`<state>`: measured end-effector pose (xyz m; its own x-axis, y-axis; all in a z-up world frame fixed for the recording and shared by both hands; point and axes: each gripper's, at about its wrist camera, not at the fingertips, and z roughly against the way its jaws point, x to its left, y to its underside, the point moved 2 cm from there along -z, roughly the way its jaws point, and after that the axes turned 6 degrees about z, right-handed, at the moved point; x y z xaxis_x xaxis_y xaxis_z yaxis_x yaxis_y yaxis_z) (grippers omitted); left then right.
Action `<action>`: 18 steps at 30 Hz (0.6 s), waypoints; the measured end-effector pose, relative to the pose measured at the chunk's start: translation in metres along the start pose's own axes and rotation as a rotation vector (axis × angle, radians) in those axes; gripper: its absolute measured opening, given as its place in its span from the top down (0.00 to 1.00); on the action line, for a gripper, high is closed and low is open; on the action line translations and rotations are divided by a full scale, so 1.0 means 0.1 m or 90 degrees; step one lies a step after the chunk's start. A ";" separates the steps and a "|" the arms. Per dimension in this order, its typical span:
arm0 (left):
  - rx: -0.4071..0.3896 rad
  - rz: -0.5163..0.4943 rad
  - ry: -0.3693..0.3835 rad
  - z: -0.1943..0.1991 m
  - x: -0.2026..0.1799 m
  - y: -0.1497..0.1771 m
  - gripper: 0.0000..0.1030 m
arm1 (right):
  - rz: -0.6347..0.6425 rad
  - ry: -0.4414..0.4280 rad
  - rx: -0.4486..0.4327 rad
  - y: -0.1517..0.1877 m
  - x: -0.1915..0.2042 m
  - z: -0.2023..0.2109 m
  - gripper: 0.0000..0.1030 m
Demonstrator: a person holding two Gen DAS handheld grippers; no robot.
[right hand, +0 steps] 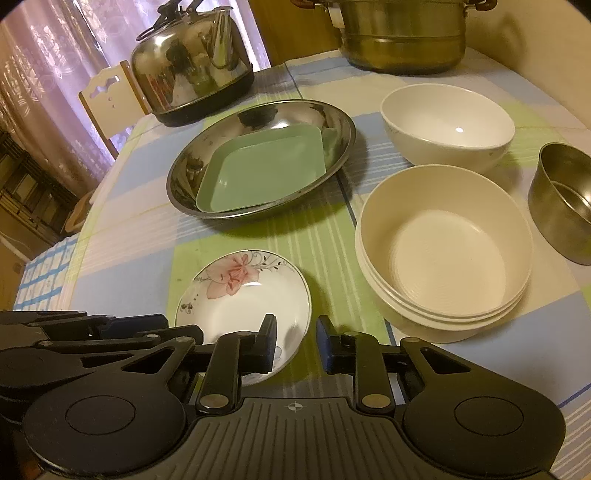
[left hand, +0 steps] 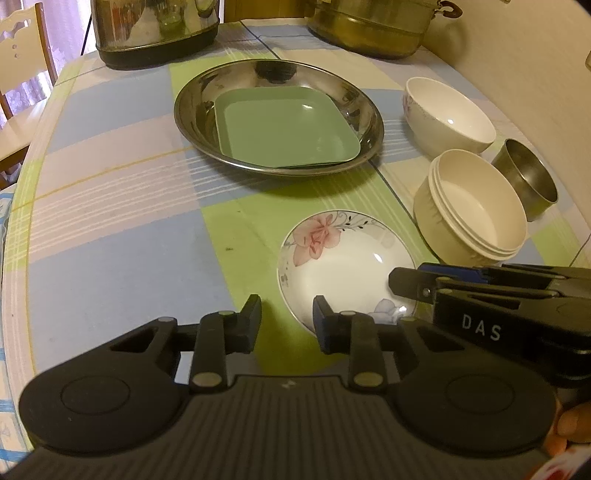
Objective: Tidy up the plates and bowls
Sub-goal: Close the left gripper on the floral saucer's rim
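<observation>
The saucer (left hand: 345, 273), white with a pink flower, sits flat on the tablecloth (left hand: 110, 229) at the near edge of the dishes, empty and mouth up; being round it has no long axis, only a rim to catch, and its flower lies on the far-left side. Both tools flank its near rim. The left gripper (left hand: 286, 317) comes at it from the near left, its right finger overlapping the rim and its left finger over bare cloth. The right gripper (right hand: 295, 341) mirrors this from the near right, its left finger over the rim. Each has its jaws narrowly apart with a clear gap; neither pinches anything that I can see, and whether either finger touches the china I cannot tell. Neither hand looks clearly nearer. Beyond the saucer, well apart, a green tray (left hand: 286, 127) rests inside a steel basin (left hand: 192, 114). To the right stand stacked cream bowls (right hand: 443, 243), a white bowl (right hand: 447, 122) behind them, and a steel cup (right hand: 561, 206). A kettle (right hand: 192, 66) and pot (right hand: 402, 33) stand at the far edge.
</observation>
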<state>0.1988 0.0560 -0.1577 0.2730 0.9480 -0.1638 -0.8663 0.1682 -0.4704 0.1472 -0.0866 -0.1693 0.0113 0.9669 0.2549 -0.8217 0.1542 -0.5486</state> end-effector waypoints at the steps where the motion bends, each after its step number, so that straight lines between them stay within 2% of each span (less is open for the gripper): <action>1: 0.000 0.000 0.000 0.00 0.00 0.00 0.74 | 0.000 0.000 0.001 0.00 0.00 0.00 0.76; 9: 0.000 -0.007 -0.001 -0.04 -0.02 -0.01 0.80 | -0.003 0.004 0.002 0.01 -0.02 -0.03 0.78; 13: 0.001 -0.008 0.006 -0.05 -0.04 -0.02 0.86 | -0.001 0.003 0.002 0.01 -0.03 -0.04 0.86; 18: -0.001 -0.010 0.005 -0.05 -0.05 -0.02 0.87 | 0.004 0.009 0.002 0.01 -0.03 -0.04 0.93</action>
<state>0.2016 0.0498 -0.1605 0.2899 0.9431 -0.1628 -0.8612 0.1828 -0.4743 0.1486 -0.0887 -0.1737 0.0142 0.9704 0.2410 -0.8235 0.1480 -0.5476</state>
